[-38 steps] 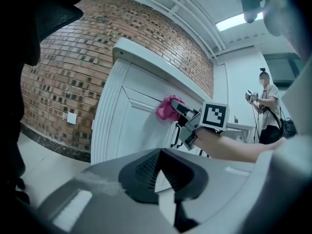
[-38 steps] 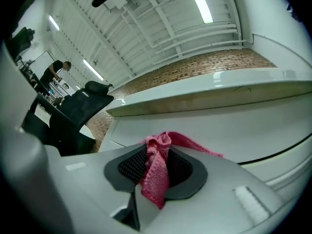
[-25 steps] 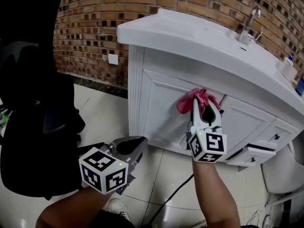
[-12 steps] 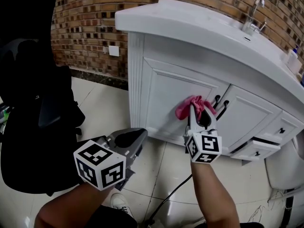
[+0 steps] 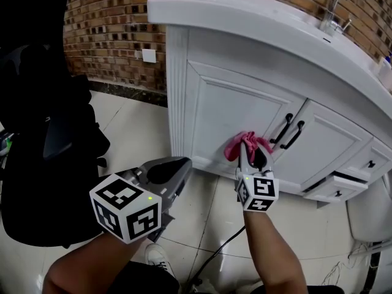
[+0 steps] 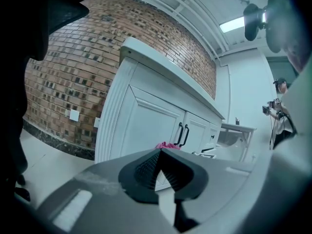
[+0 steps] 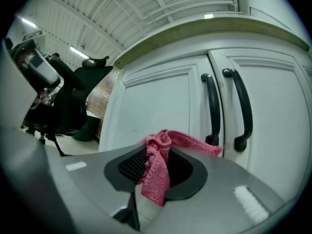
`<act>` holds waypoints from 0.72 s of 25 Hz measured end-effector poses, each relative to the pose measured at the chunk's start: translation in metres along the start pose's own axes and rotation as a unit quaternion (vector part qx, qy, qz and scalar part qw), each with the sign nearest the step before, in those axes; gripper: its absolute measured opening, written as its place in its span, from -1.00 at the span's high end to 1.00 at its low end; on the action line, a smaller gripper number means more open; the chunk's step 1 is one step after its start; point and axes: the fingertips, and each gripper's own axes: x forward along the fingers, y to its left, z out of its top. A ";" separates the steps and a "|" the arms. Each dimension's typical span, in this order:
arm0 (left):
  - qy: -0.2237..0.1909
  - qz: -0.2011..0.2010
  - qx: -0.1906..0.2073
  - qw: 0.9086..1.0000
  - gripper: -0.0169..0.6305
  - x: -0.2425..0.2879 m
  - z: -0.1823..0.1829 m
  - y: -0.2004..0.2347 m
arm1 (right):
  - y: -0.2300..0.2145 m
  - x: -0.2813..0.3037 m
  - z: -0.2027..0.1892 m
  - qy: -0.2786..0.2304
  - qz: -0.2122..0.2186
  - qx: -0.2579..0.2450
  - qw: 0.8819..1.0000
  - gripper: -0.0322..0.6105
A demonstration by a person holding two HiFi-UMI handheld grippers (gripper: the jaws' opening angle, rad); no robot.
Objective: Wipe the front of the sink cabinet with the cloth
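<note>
A pink cloth (image 5: pixel 240 146) is pinched in my right gripper (image 5: pixel 252 155), pressed against the lower part of the white cabinet's left door (image 5: pixel 226 115), just left of the two black door handles (image 5: pixel 288 130). In the right gripper view the cloth (image 7: pixel 158 167) bunches between the shut jaws with the door (image 7: pixel 156 101) and handles (image 7: pixel 226 111) close ahead. My left gripper (image 5: pixel 168 179) hangs low over the floor, left of the cabinet, jaws shut and empty. In the left gripper view the cabinet (image 6: pixel 141 126) stands ahead with the cloth (image 6: pixel 166 145) just showing.
A white sink top (image 5: pixel 257 17) with a tap (image 5: pixel 334 11) caps the cabinet. A small drawer (image 5: pixel 337 188) at the lower right stands slightly open. A black office chair (image 5: pixel 43 139) is at the left. A brick wall (image 5: pixel 116 35) lies behind. A cable (image 5: pixel 217 253) crosses the tiled floor.
My right gripper has slid the cloth down the left door, from near its top edge to its lower part. The left gripper has barely moved.
</note>
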 end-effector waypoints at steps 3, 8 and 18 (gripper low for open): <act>0.000 -0.004 -0.001 1.000 0.93 0.000 -0.001 -0.003 | 0.002 0.000 -0.021 0.017 0.000 0.010 1.000 0.58; 0.003 -0.005 -0.005 1.000 0.93 0.000 -0.001 -0.002 | 0.006 0.000 -0.048 0.040 -0.002 0.014 0.999 0.58; 0.010 0.003 -0.014 1.000 0.93 -0.004 -0.006 0.010 | 0.015 0.003 -0.110 0.094 0.001 0.027 0.995 0.58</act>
